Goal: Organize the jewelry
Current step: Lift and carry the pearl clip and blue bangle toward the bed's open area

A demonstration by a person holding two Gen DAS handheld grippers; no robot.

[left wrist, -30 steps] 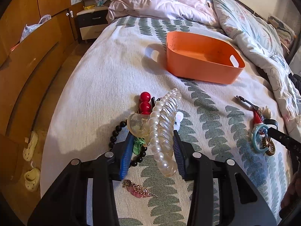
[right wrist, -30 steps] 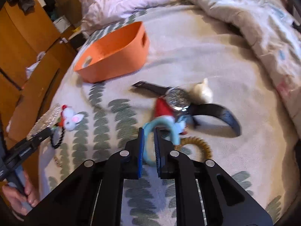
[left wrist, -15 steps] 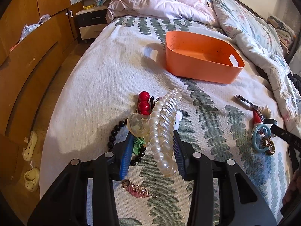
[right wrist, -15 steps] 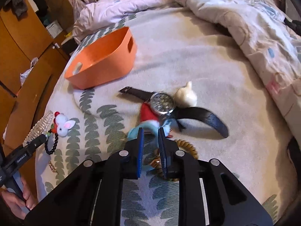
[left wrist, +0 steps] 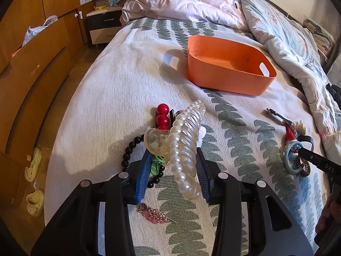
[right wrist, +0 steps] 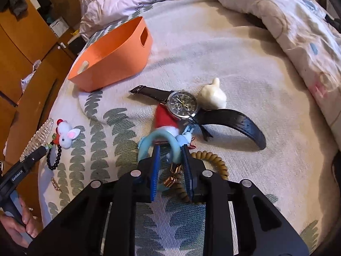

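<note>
- Blue-padded jaws of the right gripper [right wrist: 169, 166] now stand parted on either side of the pale blue rubbery ring [right wrist: 158, 141]; a second ago they were nearly shut, pinching it. I judge the ring has been let go or is being re-gripped, so it is not yet secured for carrying.
- Just beside that gripper lie a tan coiled hair tie [right wrist: 213, 160] and a small gold clasp [right wrist: 171, 180], both on the bed.
- Farther out in the right wrist view sit a red felt hat charm [right wrist: 165, 118], a black-strapped wristwatch with a dark dial [right wrist: 183, 104] and a cream figurine [right wrist: 213, 98] touching the watch.
- Left gripper [left wrist: 172, 160] is as it was a second ago: its jaws stand wide, closed on the pearl-beaded clear hair claw [left wrist: 185, 147], which tilts up off the bed.
- Only the left wrist view shows the pink-and-gold brooch [left wrist: 154, 212] beneath the gripper, the three red beads [left wrist: 163, 115] and the black bead bracelet [left wrist: 130, 151].
- Only the right wrist view shows the white plush mouse charm [right wrist: 66, 135] clearly.
- Farthest, the orange plastic bin [left wrist: 230, 64] stands well apart from both piles, and its floor looks bare in the left wrist view.
</note>
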